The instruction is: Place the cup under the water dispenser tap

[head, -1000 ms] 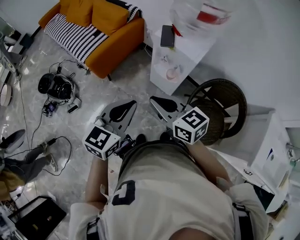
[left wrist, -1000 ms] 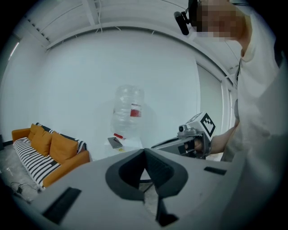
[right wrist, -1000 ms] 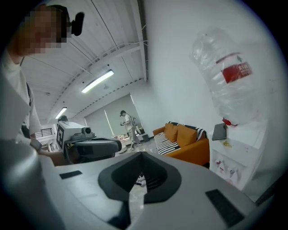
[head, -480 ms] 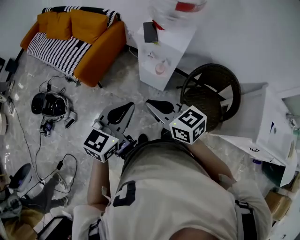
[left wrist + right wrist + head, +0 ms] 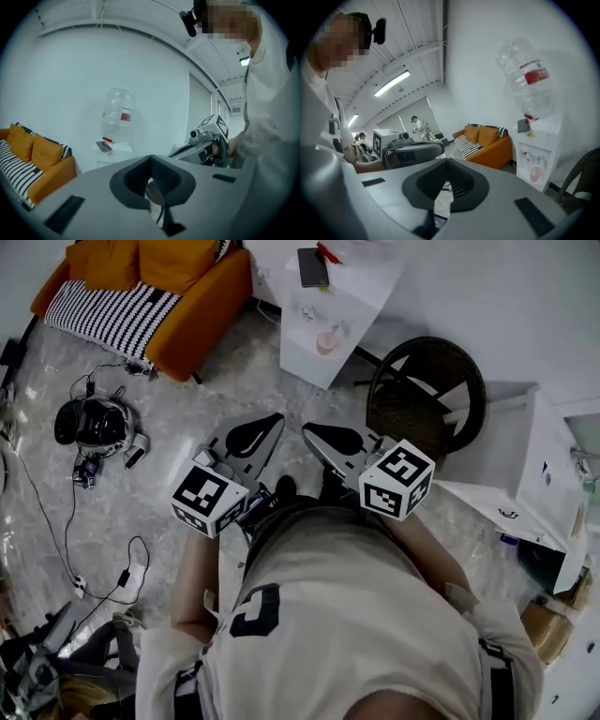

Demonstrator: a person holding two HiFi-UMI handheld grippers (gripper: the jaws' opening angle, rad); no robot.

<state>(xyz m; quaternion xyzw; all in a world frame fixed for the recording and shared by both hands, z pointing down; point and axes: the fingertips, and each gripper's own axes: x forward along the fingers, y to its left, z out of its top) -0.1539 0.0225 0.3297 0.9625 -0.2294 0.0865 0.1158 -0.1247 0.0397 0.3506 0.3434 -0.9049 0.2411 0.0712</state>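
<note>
A pink cup point(image 5: 326, 341) point(image 5: 536, 174) stands in the front recess of the white water dispenser point(image 5: 330, 310) point(image 5: 539, 150), below its small taps. The dispenser's upturned clear bottle point(image 5: 528, 77) point(image 5: 118, 115) has a red label. My left gripper point(image 5: 251, 435) point(image 5: 150, 157) and right gripper point(image 5: 330, 439) point(image 5: 447, 160) are held side by side in front of the person's chest. Both point toward the dispenser from well short of it. Each is shut with nothing between its jaws. Neither touches the cup.
A dark phone point(image 5: 313, 266) lies on the dispenser's top. A round wicker chair point(image 5: 427, 395) stands right of it, and white furniture point(image 5: 530, 474) beyond that. An orange sofa point(image 5: 150, 282) with a striped cover is at left. Headgear and cables point(image 5: 94, 427) lie on the floor.
The head view has swung, so the dispenser and sofa now sit higher and the bottle is cut off at the top. Both grippers have shifted slightly, still shut and empty.
</note>
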